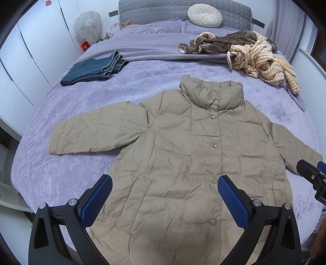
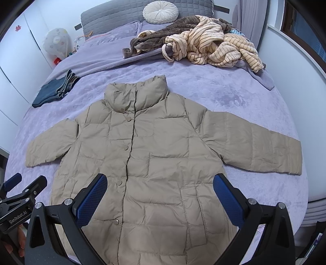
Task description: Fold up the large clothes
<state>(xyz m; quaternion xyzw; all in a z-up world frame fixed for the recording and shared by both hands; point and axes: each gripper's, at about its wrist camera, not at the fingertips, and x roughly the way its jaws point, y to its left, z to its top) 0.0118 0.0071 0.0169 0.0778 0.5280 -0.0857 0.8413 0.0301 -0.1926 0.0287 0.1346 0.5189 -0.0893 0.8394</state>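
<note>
a wide bed [image 1: 61,114] takes up nearly all of both views, covered in a lilac plush spread with a faint pattern. at its far end stands a grey quilted headboard [image 1: 163,10] with a round cream cushion [image 1: 204,15] leaning on it. white cupboards [image 1: 30,51] run along the left wall, and a pale, rounded, patterned object [image 1: 87,23] stands by the bed's far left corner. a curtain [image 1: 289,20] hangs at the far right.

on the spread lies the jacket [image 1: 179,146], a beige quilted one, face up and flat, collar toward the headboard, snaps closed down the front, both sleeves stretched out sideways. folded jeans [image 1: 91,69] sit well apart from it on the left. a heap [image 1: 254,53] of brown and cream striped fleece things lies crumpled at the far right, near the cushion.

the left gripper [image 1: 165,195] hangs over the jacket's lower front, its blue pads [image 1: 97,199] spread wide with nothing between them. the right gripper [image 2: 160,193] hangs likewise over the lower front, pads [image 2: 91,197] spread wide and empty.

the left view shows the whole left sleeve to its cuff, and only a black and blue tip of the other tool at its right edge. the right view shows the right sleeve to its cuff, a dark window [image 2: 305,30] at upper right, and the left tool's side at lower left with fingers [image 2: 19,242] of a hand under it.
</note>
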